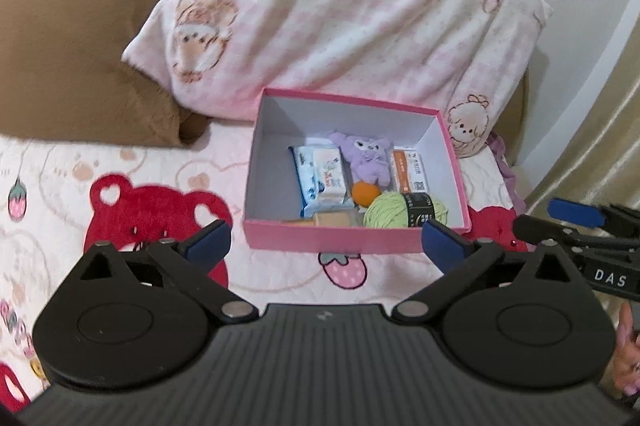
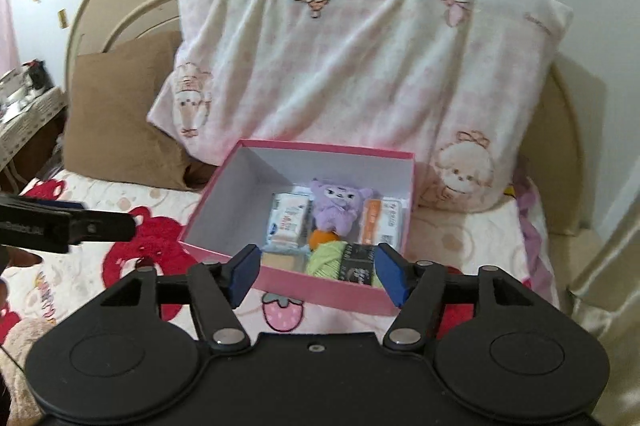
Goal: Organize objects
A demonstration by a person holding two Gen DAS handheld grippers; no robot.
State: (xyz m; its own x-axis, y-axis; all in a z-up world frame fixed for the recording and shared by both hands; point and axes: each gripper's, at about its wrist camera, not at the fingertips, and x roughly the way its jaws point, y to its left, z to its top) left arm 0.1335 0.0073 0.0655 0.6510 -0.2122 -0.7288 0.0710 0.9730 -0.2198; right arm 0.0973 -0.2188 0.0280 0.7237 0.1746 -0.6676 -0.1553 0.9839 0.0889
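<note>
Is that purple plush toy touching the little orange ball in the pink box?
Touching. In the left wrist view the purple plush toy lies with its lower end against the orange ball, no gap between them.

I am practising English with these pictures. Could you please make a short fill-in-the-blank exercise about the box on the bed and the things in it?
1. The purple plush toy lies inside the ____ box.
2. The ball of yarn at the near edge of the box is light ____.
3. Behind the box, a pink and white pillow leans beside a ____ pillow.
4. Both the left gripper and the right gripper hold ____.

Missing words: pink; green; brown; nothing
</note>
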